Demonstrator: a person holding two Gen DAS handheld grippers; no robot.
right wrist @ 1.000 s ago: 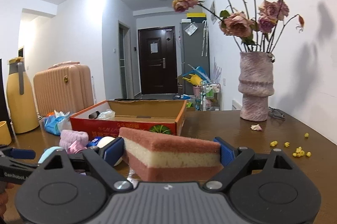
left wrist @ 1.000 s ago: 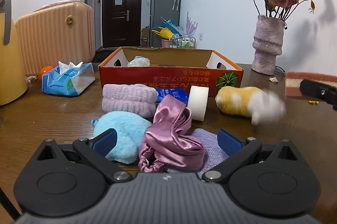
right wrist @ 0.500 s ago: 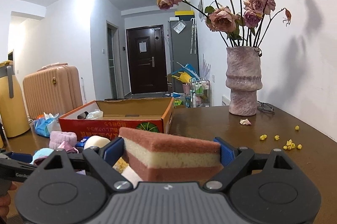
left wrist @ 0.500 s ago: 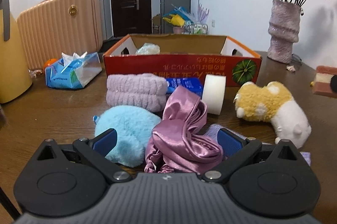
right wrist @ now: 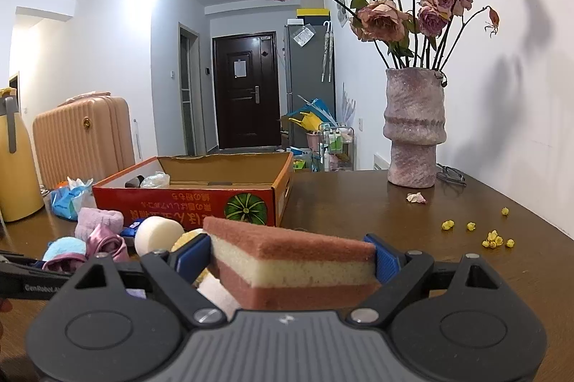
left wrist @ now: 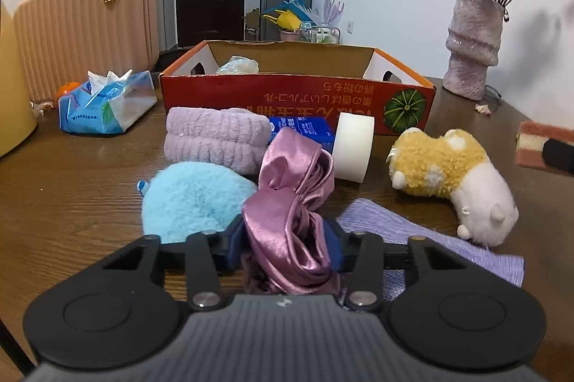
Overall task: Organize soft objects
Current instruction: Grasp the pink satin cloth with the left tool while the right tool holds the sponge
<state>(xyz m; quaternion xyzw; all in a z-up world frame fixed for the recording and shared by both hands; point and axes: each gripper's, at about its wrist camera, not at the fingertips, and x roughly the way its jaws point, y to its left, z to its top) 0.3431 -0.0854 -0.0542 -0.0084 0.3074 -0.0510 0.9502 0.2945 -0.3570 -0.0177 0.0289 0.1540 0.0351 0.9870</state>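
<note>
My left gripper [left wrist: 283, 240] is low over the table, its jaws closing on a pink satin cloth [left wrist: 290, 174] that bunches up between the blue pads. Around it lie a light-blue fluffy pouch [left wrist: 190, 199], a lilac rolled towel [left wrist: 215, 138], a white foam roll [left wrist: 353, 147], a yellow-and-white plush toy [left wrist: 448, 174] and a purple cloth [left wrist: 412, 238]. Behind them stands an open red cardboard box [left wrist: 287, 98]. My right gripper [right wrist: 288, 260] is shut on a pink-and-cream sponge [right wrist: 294, 256], held above the table to the right.
A blue tissue pack [left wrist: 104, 105] lies at the left, with a peach suitcase [left wrist: 86, 27] behind it. A vase of dried roses [right wrist: 414, 131] stands at the back right, a yellow jug [right wrist: 16, 166] at the far left. Small yellow bits [right wrist: 495, 238] dot the right side. A plastic bag [left wrist: 238, 64] lies in the box.
The left jaws, wide apart before, have closed onto the pink satin cloth. The plush toy, blurred a second ago, now lies still. The right gripper keeps its hold on the sponge.
</note>
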